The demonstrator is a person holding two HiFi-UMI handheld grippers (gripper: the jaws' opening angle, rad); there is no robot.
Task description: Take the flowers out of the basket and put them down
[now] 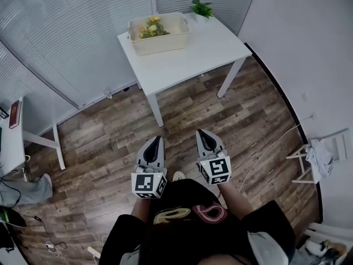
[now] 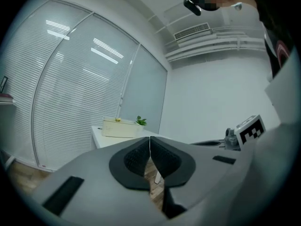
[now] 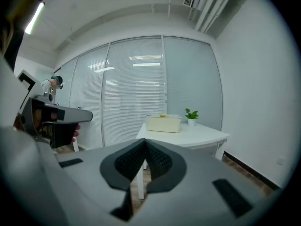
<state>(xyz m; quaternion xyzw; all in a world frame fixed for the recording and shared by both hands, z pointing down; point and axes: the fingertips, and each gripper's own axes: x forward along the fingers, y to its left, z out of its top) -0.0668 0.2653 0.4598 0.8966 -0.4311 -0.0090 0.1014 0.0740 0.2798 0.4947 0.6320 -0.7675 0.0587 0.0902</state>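
— What stands on the table (image 1: pixel 204 57)?
— Only the basket (image 1: pixel 163 44) along its far edge, and a potted plant (image 1: pixel 202 8) at the far right corner, just beside it.
— Elsewhere?
— The near half is bare, and the floor (image 1: pixel 220 120) before it is open.

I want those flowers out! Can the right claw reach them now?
Probably not yet: the right claw hangs far from the flowers in the basket. Only floor lies between.

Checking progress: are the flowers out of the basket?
No, the flowers lie inside the basket on the white table.
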